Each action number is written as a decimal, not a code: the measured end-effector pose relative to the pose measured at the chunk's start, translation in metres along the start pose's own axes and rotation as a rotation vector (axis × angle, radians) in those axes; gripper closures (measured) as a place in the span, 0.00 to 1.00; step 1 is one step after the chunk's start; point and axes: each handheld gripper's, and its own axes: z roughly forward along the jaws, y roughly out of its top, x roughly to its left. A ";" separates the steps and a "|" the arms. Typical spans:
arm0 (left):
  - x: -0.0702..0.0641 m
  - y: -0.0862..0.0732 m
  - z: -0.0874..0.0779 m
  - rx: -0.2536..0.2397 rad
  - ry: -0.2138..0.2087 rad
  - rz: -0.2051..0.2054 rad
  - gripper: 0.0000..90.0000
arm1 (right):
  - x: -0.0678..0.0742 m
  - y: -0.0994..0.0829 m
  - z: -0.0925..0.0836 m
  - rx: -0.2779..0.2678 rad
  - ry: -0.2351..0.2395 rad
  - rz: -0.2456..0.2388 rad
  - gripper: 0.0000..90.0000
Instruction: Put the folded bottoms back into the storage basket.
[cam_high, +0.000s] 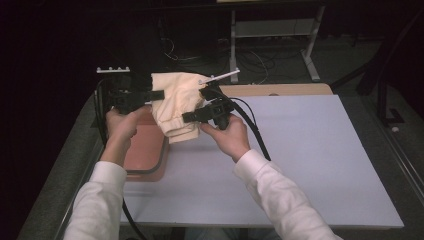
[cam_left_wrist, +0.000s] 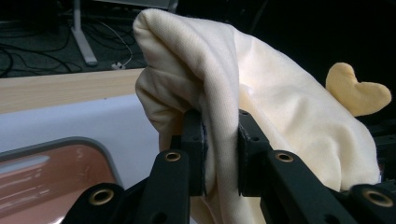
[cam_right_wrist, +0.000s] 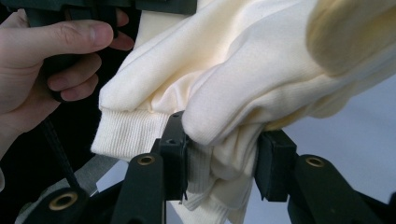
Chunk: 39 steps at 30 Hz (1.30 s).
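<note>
While a dark room surrounds the white bench (cam_high: 300, 165) | a cream garment (cam_high: 175, 102) is held aloft at upper left of centre, long axis roughly vertical, ribbed cuff lowest | left gripper (cam_left_wrist: 222, 154) and right gripper (cam_right_wrist: 219, 163): jaws clenched on cloth | brown tray (cam_high: 145, 155) is seen below.

Dim room, dark surroundings fading to black, light falling from overhead onto the pale table (cam_high: 310, 150), cream cloth (cam_left_wrist: 280, 107) brightly lit, glare on the brown tray (cam_left_wrist: 56, 172), soft grainy close-ups, mild blur
</note>
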 end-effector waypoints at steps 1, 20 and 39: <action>0.002 0.000 -0.003 -0.002 0.002 -0.001 0.85 | 0.002 0.001 0.002 -0.001 0.002 -0.005 0.67; 0.023 0.003 -0.039 -0.023 0.060 -0.005 0.85 | 0.030 0.018 0.032 -0.007 0.033 -0.041 0.66; 0.045 -0.005 -0.060 -0.045 0.099 -0.026 0.85 | 0.047 0.023 0.061 -0.005 0.048 -0.070 0.66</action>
